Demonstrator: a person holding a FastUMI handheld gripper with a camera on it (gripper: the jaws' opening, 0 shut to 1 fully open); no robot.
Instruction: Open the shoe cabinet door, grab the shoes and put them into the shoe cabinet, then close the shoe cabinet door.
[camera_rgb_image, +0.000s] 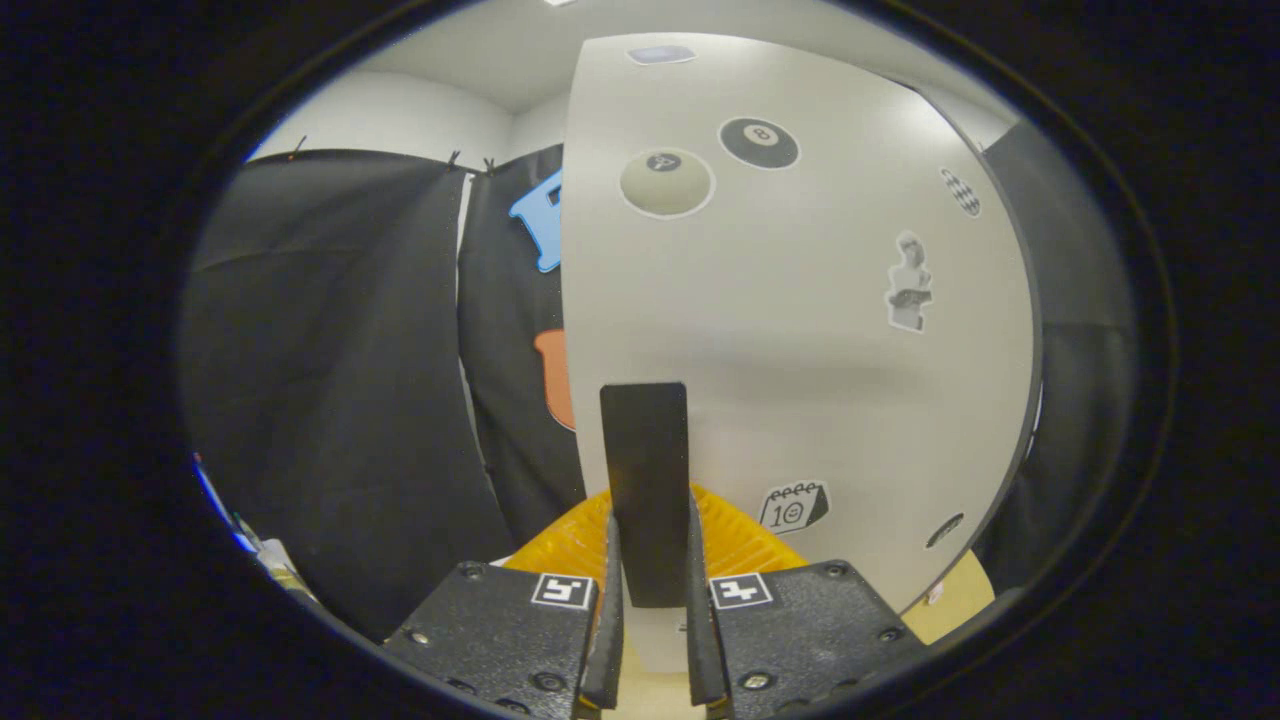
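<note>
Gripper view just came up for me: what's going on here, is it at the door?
Yes. The hand-held tongs are shut on the dark handle of the cabinet door, one finger pressing on each side of it. The pale door, dotted with stickers, stands right ahead of the fingers. Something yellow shows low down just beyond them. Whether the door is being opened or closed can't be told from this moment.

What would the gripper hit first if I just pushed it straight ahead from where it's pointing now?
Nothing new: the gripper looks closed on the black handle between its fingers. Straight on, it would likely press into the white cabinet door just behind the handle, though depth is hard to judge.
</note>
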